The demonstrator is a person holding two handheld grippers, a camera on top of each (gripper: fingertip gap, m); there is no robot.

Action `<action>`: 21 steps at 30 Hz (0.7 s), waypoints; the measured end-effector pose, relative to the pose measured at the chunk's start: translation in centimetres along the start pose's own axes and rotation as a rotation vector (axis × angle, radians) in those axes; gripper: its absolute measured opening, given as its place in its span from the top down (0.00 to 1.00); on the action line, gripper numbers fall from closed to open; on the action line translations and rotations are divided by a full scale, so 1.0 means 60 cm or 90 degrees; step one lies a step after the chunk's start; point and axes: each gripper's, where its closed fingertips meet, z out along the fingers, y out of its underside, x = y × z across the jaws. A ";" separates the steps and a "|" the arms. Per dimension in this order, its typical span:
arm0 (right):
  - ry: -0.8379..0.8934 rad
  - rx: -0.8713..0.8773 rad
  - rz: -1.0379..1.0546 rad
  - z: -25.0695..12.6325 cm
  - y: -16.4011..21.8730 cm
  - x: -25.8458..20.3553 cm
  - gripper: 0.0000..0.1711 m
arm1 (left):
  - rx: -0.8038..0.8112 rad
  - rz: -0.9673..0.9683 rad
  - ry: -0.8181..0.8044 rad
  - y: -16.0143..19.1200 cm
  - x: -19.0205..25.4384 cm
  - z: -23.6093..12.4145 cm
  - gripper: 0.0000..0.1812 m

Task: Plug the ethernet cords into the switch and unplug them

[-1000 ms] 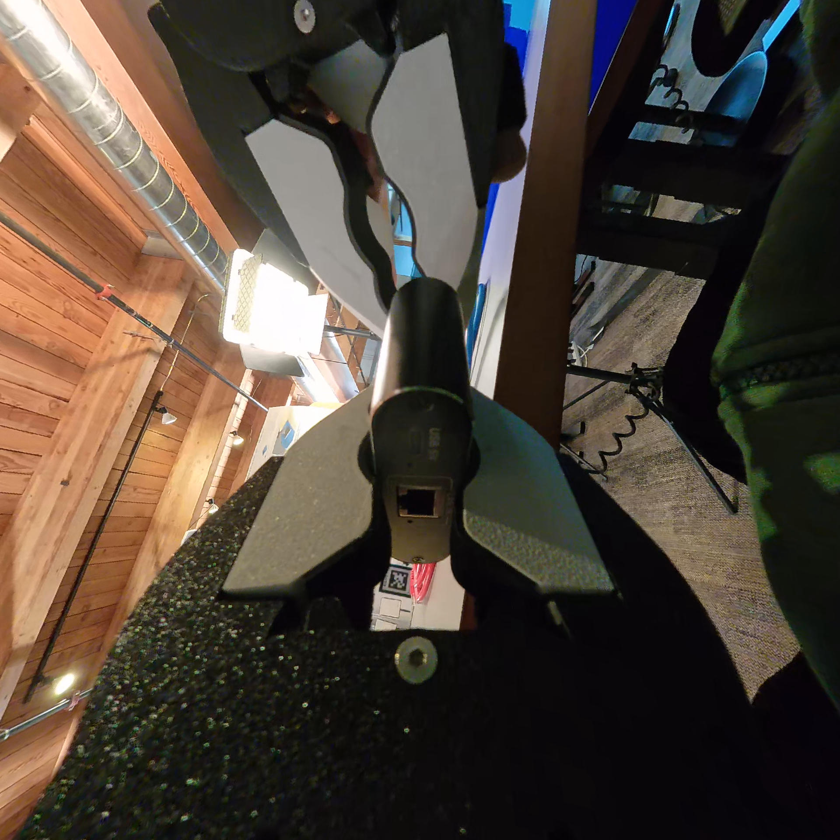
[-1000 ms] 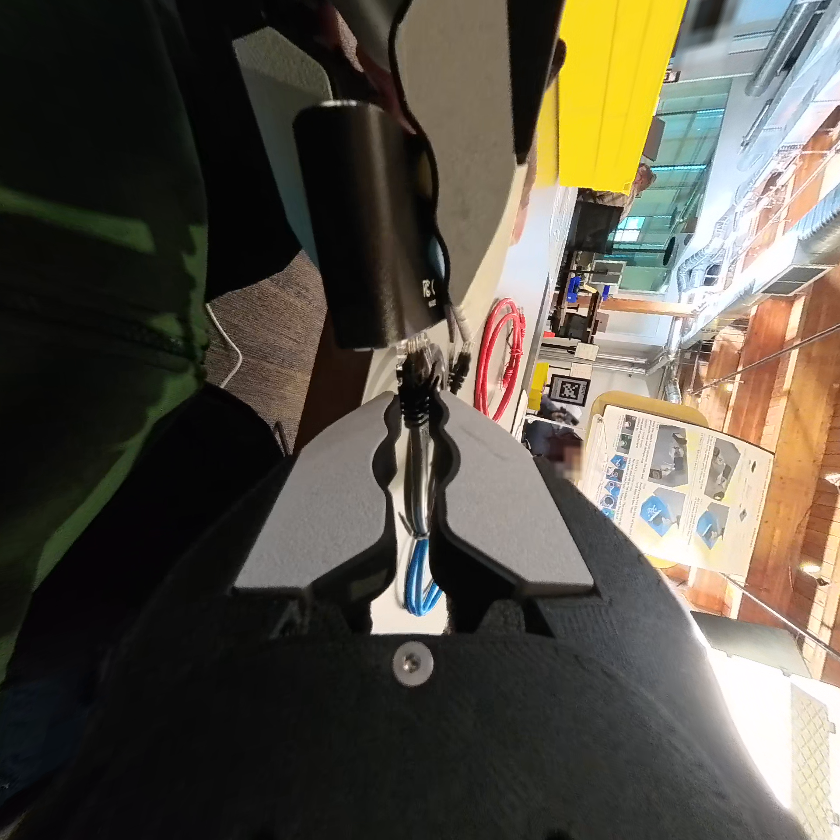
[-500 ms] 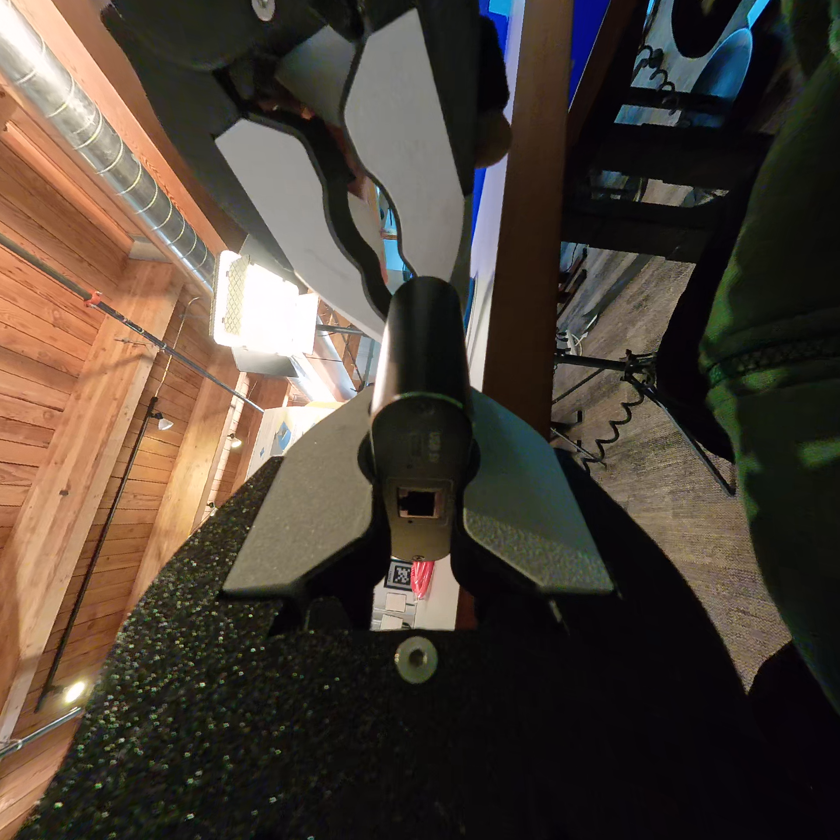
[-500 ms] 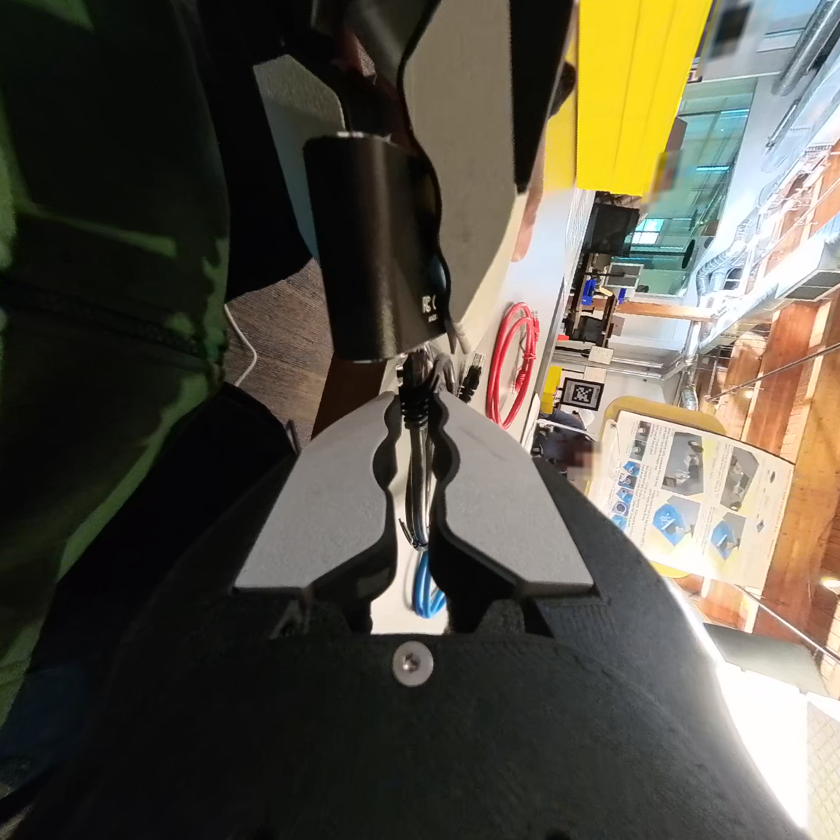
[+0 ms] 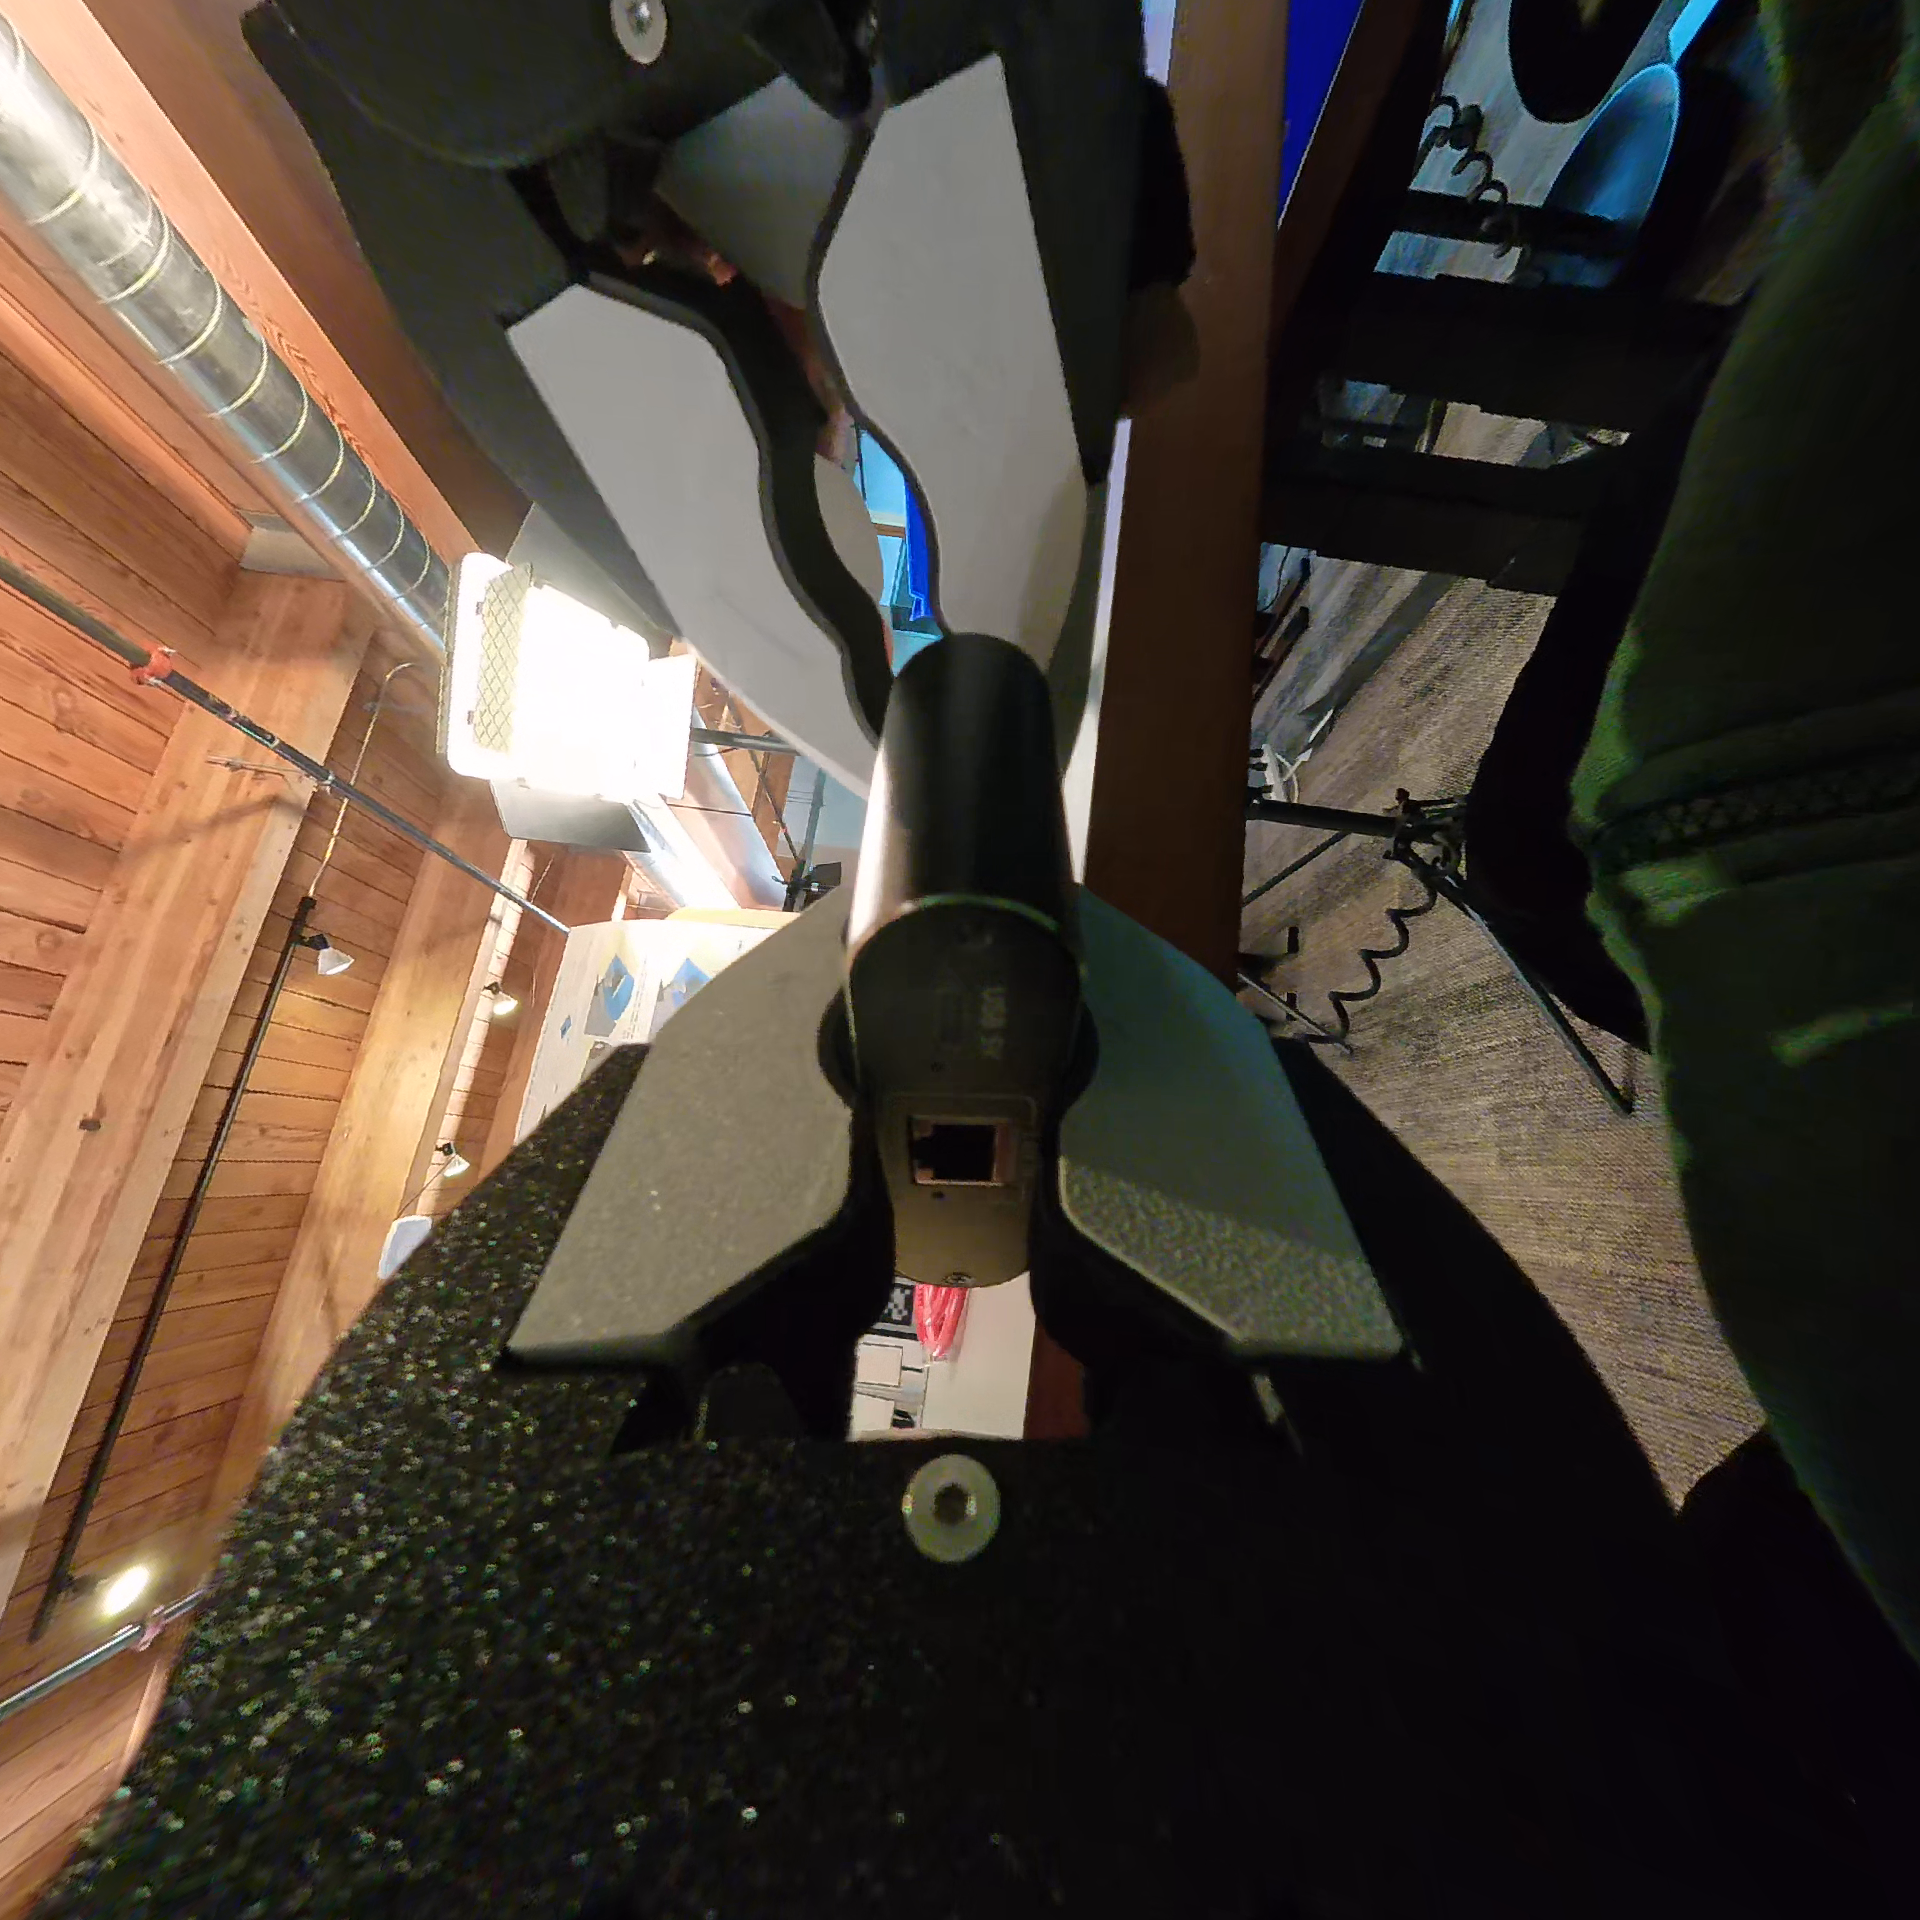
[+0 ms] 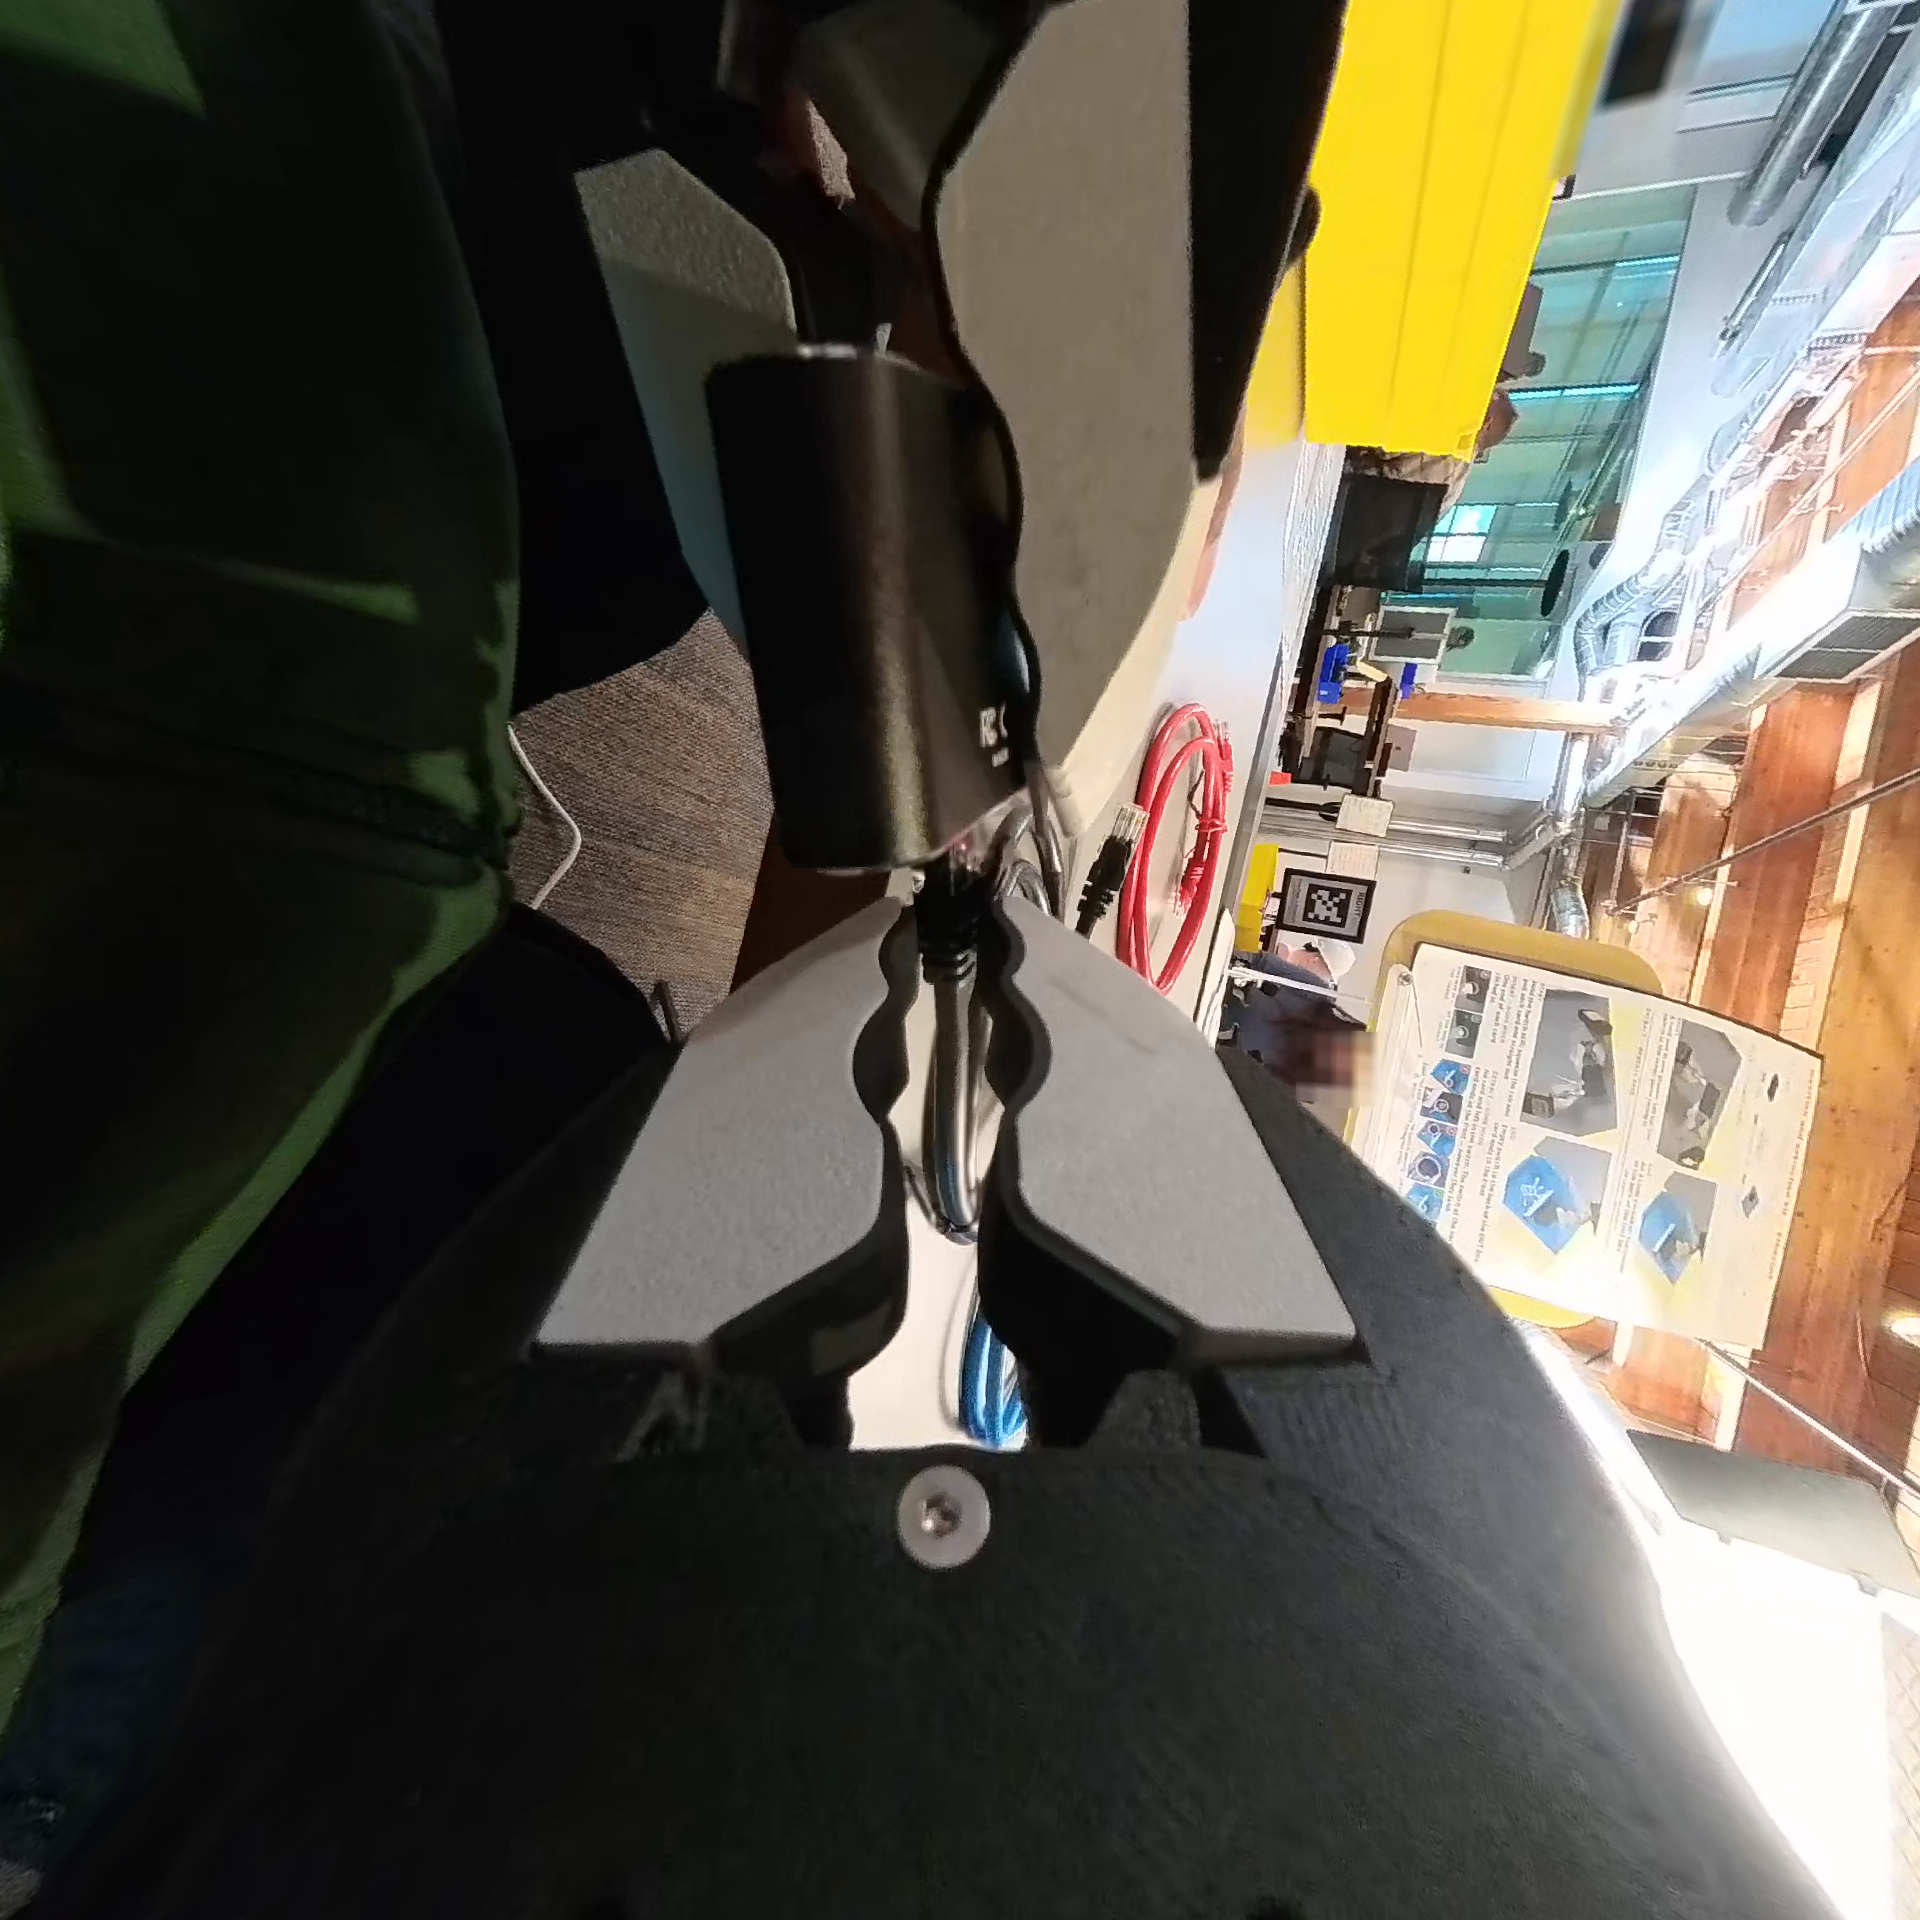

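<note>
The left tongs (image 5: 961, 1101) clamp the black switch (image 5: 961, 935), the right tongs (image 6: 948, 935) pinch a black cord (image 6: 951, 1049) whose plug meets its far end; judging seating comes next.

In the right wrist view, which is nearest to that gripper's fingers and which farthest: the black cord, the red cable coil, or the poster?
1. Black cord: clamped between the right gripper's fingers, its plug at the black switch.
2. Red cable coil: farther ahead, right of the fingertips, on the white table.
3. Poster: farthest, in the background on the right.
</note>
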 end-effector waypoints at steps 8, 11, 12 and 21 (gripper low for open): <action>0.025 0.006 0.007 0.004 -0.002 0.007 0.94 | -0.012 -0.024 0.001 0.007 -0.005 0.002 0.85; 0.089 0.027 0.033 0.003 -0.001 0.030 0.93 | -0.028 -0.062 -0.033 0.013 -0.024 0.005 0.84; 0.100 0.046 0.049 -0.001 -0.005 0.036 0.92 | -0.030 -0.079 -0.042 0.014 -0.031 0.005 0.85; 0.098 0.154 0.236 -0.045 0.047 0.089 0.87 | -0.054 -0.211 -0.135 0.059 -0.098 -0.023 0.85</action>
